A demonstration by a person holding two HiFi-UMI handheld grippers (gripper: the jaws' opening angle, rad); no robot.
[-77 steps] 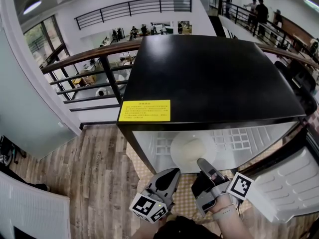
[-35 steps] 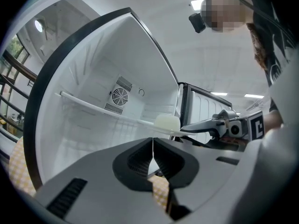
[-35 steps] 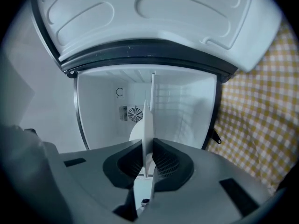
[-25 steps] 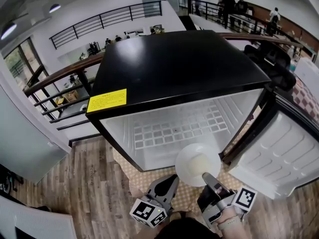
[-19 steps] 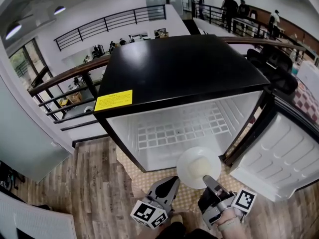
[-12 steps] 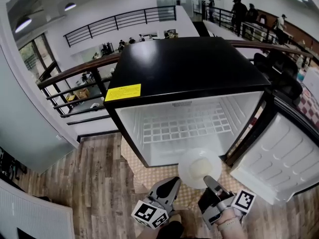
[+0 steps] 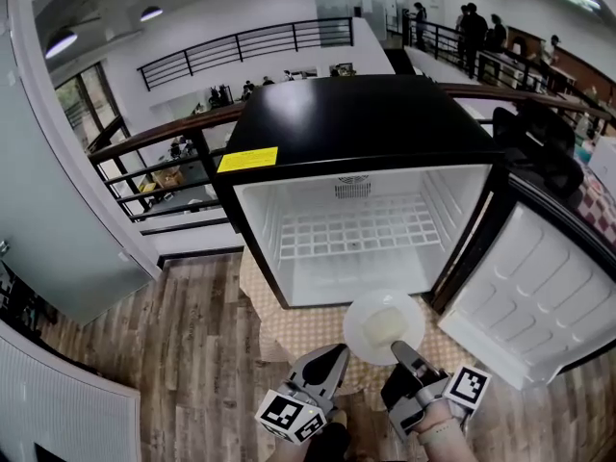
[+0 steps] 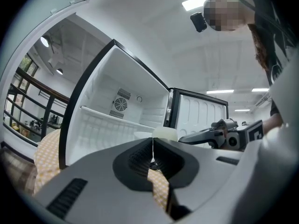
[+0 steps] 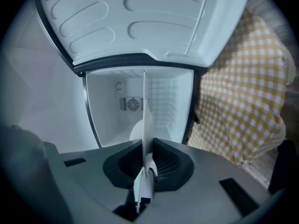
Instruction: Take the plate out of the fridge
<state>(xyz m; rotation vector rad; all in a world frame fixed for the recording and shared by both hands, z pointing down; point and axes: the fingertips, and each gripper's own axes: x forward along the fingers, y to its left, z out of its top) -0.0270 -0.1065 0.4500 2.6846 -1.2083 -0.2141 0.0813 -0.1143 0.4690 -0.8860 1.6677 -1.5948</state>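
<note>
The right tongs (image 7: 398,347) are clamped on the near rim of the white plate (image 7: 382,323), which is face up just outside the open fridge (image 7: 356,123), over the checked mat (image 7: 294,327). The left tongs (image 7: 336,352) are closed on nothing, just left of the plate.

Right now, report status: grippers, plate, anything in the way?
Right gripper shut on plate rim. Left gripper shut, empty. Plate outside fridge, door open. Nothing blocking.
</note>
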